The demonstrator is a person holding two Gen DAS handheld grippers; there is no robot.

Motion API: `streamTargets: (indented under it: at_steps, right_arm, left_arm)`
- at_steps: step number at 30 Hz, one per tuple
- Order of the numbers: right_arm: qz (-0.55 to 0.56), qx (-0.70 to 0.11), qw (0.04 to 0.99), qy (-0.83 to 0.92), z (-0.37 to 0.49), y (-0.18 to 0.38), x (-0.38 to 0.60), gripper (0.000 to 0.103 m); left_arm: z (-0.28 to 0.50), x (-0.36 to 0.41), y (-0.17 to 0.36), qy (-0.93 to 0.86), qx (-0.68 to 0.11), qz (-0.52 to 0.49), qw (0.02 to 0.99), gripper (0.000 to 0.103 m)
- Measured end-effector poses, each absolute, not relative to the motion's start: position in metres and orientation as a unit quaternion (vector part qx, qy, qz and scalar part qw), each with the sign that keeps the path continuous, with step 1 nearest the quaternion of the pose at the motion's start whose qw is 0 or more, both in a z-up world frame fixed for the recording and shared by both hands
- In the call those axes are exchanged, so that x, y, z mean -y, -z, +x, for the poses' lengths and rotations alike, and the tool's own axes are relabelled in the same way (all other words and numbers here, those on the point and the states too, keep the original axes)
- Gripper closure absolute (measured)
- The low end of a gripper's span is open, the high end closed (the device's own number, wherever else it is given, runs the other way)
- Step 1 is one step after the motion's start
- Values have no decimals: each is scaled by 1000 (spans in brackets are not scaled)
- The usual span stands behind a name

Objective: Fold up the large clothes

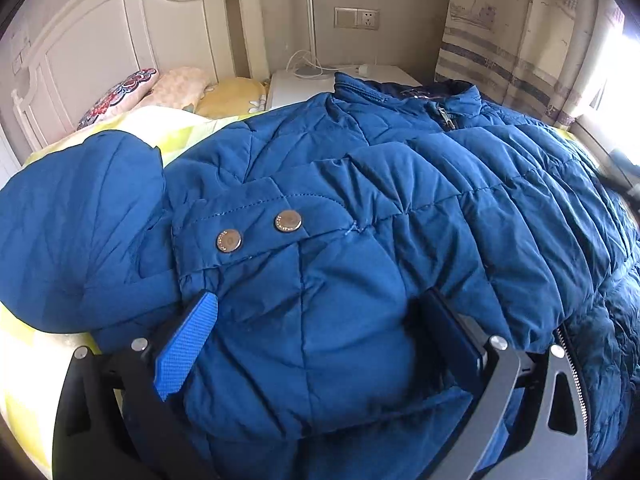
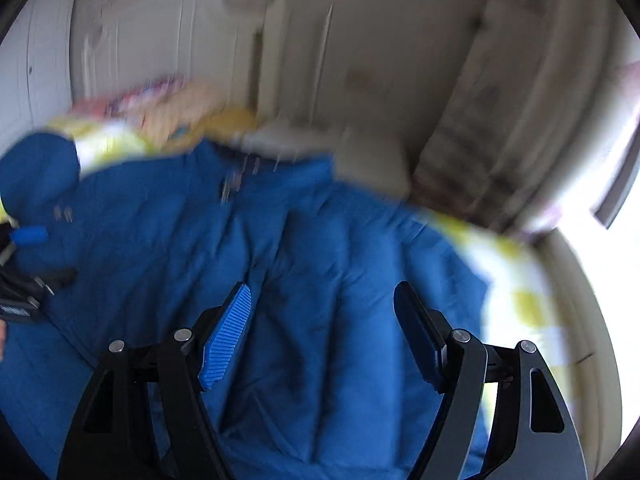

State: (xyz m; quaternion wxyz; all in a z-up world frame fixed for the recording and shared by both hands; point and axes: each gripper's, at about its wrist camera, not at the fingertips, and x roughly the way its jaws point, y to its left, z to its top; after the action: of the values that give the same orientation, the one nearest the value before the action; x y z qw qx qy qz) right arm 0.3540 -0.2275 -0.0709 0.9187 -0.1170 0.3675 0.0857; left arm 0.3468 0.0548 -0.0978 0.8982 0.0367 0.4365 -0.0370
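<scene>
A large blue quilted jacket [image 1: 360, 208] lies spread on a bed, collar and zipper toward the far side, a snap-button tab [image 1: 260, 230] near its left part. My left gripper [image 1: 320, 300] is open, its jaws wide apart with bulging jacket fabric between them, pressed low on the jacket. In the blurred right wrist view the same jacket [image 2: 280, 240] fills the middle. My right gripper [image 2: 324, 292] is open above the jacket, holding nothing. The left gripper [image 2: 24, 240] shows at the far left edge there.
The bed has a yellow-and-white checked cover [image 1: 160, 128] and pillows [image 1: 180, 88] by a white headboard [image 1: 100, 40]. A white nightstand [image 1: 304, 84] with a lamp pole and cable stands beyond. A curtain [image 1: 520, 40] and bright window are at right.
</scene>
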Motion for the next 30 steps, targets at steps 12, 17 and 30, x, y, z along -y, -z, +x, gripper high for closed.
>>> streamTargets:
  at_steps: [12, 17, 30]
  right_arm:
    - [-41, -357, 931, -61, 344, 75, 265, 32]
    - [-31, -412, 909, -55, 365, 96, 267, 30]
    - [-30, -411, 909, -61, 362, 97, 268, 26]
  left_arm:
    - [317, -129, 61, 28, -317, -152, 936, 3]
    - [288, -232, 48, -94, -243, -317, 912, 3]
    - [305, -419, 68, -183, -218, -452, 845, 30]
